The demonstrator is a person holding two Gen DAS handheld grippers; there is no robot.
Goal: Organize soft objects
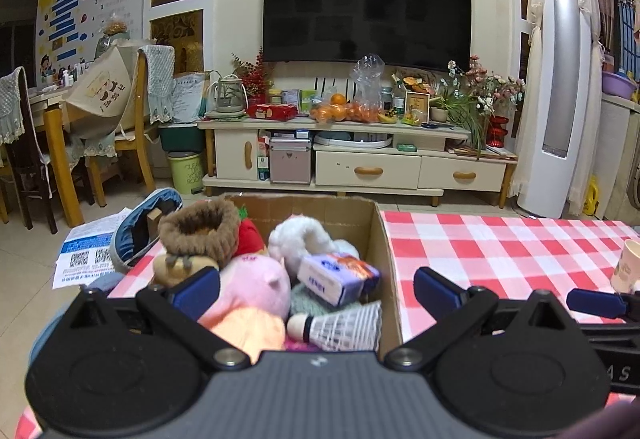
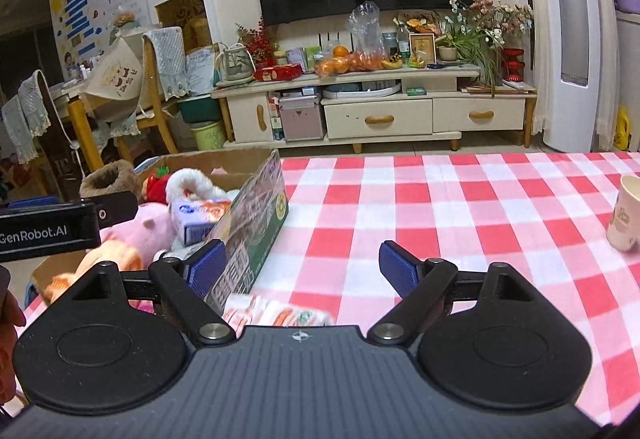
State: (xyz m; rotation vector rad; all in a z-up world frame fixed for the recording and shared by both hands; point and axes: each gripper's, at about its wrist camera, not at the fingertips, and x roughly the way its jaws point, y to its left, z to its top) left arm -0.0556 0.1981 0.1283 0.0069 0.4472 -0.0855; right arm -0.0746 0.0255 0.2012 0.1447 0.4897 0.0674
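Now both hand-held grippers, left (image 1: pixel 316 289) & right (image 2: pixel 302 265), gape wide, nothing gripped. Soft toys sit piled in cardboard box (image 1: pixel 390 259) on checkered desk (image 2: pixel 460 207); tissue pack (image 2: pixel 276 313) lies below right 1.

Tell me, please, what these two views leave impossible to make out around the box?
- Cardboard box bottom: left wrist view, buried under the pink plush and tissue pack.
- Printed packet: right wrist view, blurred, partly behind the right gripper.
- Paper cup: cut by the right edge.
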